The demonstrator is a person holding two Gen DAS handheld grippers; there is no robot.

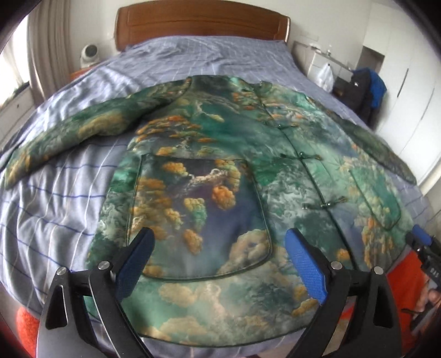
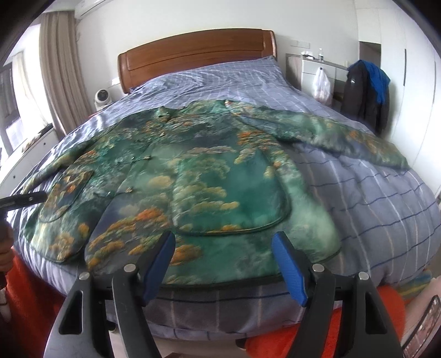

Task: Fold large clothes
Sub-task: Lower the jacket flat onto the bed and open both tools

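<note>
A large green padded jacket (image 1: 220, 154) with orange and cream cloud print lies flat and face up on the bed, both sleeves spread out sideways, front buttoned. It also shows in the right wrist view (image 2: 209, 170). My left gripper (image 1: 220, 242) is open and empty, hovering over the jacket's lower left pocket near the hem. My right gripper (image 2: 223, 242) is open and empty, just above the hem below the other pocket. The right gripper's blue tip (image 1: 421, 234) shows at the right edge of the left wrist view, and the left gripper's black tip (image 2: 24, 199) at the left edge of the right wrist view.
The bed has a lilac checked duvet (image 1: 55, 209) and a wooden headboard (image 1: 204, 24). A white fan (image 1: 89, 53) stands at the left. A dresser with a plastic bag (image 2: 321, 82) and a chair with dark and blue coats (image 2: 369, 91) stand at the right. Orange fabric (image 2: 275, 341) lies below the bed's foot.
</note>
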